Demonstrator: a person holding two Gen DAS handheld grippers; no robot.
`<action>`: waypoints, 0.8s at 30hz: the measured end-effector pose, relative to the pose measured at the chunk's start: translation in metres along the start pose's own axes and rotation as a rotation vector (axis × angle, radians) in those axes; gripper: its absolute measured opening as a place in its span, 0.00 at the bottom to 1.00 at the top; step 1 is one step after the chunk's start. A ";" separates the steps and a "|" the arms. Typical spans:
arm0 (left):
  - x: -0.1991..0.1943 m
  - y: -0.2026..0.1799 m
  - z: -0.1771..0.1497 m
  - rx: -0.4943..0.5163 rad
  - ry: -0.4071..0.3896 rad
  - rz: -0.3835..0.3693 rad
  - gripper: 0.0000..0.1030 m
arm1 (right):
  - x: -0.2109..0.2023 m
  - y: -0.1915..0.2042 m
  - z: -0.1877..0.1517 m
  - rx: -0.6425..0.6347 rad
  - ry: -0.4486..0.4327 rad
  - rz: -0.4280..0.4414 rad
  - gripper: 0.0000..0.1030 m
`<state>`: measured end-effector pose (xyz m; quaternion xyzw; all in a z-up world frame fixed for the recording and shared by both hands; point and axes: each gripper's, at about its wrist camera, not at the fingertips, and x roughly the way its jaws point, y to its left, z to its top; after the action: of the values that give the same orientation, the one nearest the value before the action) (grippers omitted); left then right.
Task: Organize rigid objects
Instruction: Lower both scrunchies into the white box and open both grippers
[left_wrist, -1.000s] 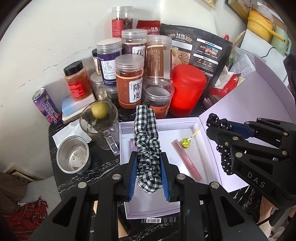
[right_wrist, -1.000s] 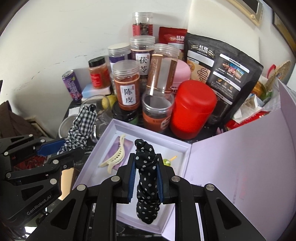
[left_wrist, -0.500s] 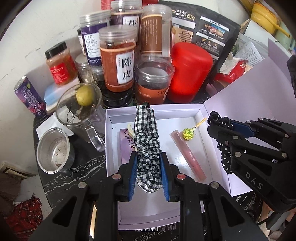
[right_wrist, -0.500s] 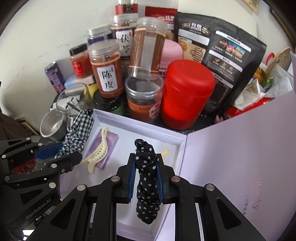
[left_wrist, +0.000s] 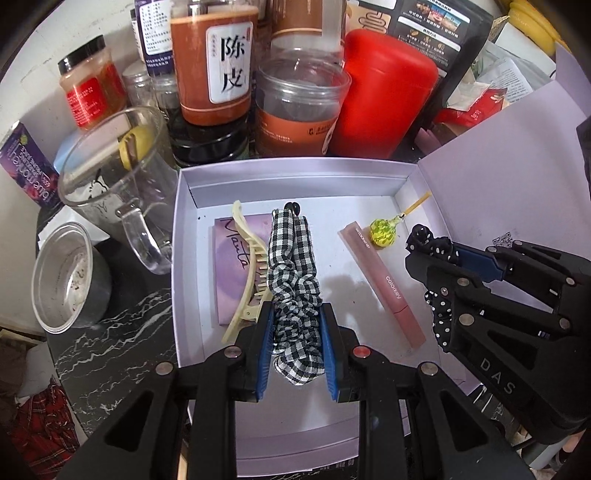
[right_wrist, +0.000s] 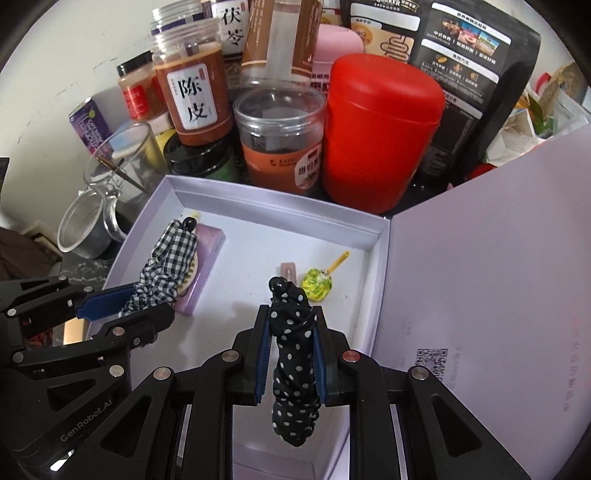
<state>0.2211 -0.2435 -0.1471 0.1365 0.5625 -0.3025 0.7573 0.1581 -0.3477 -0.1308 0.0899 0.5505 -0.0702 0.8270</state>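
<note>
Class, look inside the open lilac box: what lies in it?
Inside the lilac box: purple card, cream hair claw on it, pink colorkey tube, green lollipop. The held gingham scrunchie hides the floor beneath.

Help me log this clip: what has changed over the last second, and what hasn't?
Both grippers have come down toward the open lilac box, which now fills more of each view. The left gripper stays shut on the checked scrunchie, the right gripper on the dotted scrunchie; nothing was let go. The hair claw, pink tube and lollipop lie where they were.
</note>
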 end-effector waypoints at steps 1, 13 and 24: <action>0.002 0.000 0.000 0.000 0.003 0.000 0.23 | 0.002 0.000 -0.001 0.001 0.003 0.001 0.19; 0.032 -0.001 0.007 0.005 0.051 0.000 0.23 | 0.030 -0.001 -0.001 0.016 0.054 0.000 0.20; 0.046 -0.002 0.014 -0.015 0.088 0.035 0.23 | 0.035 -0.003 0.006 0.031 0.065 -0.007 0.23</action>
<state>0.2388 -0.2665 -0.1851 0.1540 0.5949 -0.2787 0.7381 0.1765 -0.3524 -0.1609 0.1029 0.5764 -0.0788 0.8068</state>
